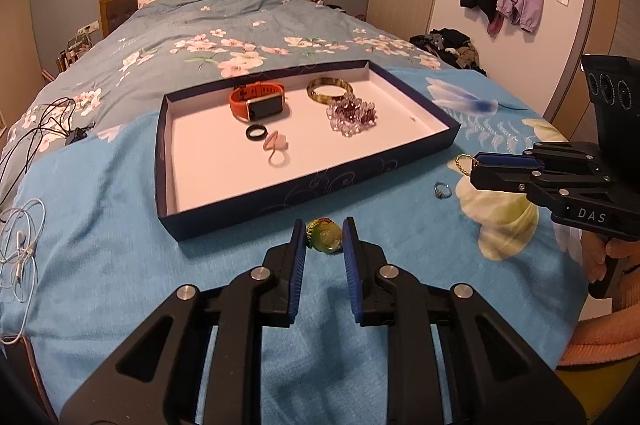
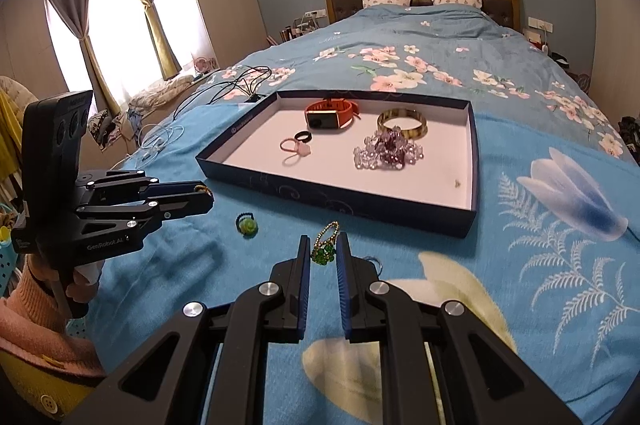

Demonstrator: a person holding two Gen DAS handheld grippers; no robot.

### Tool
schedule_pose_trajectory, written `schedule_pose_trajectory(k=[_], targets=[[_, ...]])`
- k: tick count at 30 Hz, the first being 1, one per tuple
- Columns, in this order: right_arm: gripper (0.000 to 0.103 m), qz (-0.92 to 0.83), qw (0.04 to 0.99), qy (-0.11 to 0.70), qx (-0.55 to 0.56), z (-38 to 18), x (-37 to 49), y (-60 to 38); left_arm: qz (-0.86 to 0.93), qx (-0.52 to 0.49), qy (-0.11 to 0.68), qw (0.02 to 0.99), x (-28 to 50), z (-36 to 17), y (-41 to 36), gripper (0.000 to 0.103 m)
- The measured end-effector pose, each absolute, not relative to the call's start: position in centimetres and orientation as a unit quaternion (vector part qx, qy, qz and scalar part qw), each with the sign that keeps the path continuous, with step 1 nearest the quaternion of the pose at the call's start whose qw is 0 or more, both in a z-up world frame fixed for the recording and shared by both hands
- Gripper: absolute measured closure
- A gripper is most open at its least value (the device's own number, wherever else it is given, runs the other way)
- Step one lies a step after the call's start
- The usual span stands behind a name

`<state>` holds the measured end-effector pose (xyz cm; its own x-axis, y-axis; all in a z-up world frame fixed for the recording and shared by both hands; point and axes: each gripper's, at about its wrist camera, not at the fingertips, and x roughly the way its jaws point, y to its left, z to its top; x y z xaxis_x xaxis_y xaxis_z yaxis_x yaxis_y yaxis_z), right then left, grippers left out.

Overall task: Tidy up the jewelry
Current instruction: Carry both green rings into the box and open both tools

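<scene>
A green bead ornament point(image 1: 325, 236) is pinched between the nearly closed jaws of the left gripper point(image 1: 325, 245); a gold chain point(image 2: 325, 245) with green beads is clamped in the right gripper point(image 2: 322, 257). Both, held just before the tray's point(image 1: 280, 193) near edge, are judged light, small and slippery. A watch point(image 1: 258, 101), bangle point(image 1: 329, 90), bead cluster point(image 1: 352, 115) and rings point(image 1: 266, 141) are kept inside.
</scene>
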<state>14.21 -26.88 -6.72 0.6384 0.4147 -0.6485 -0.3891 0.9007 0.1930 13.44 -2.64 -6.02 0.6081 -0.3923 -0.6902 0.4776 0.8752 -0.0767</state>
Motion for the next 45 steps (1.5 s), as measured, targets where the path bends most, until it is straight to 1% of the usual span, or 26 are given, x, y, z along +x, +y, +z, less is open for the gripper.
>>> schedule_pose_trajectory(k=[21, 45], targets=[[0.092, 0.218, 0.916, 0.336, 0.010, -5.1, 16.0, -26.9, -0.241, 0.058, 0.346, 0.905, 14.7, -4.3, -2.9, 0.084], [0.092, 0.223, 0.914, 0.338, 0.014, -4.9, 19.3, -27.3, -0.231, 0.067, 0.347, 0.907, 17.7, -4.0, -3.6, 0.084]])
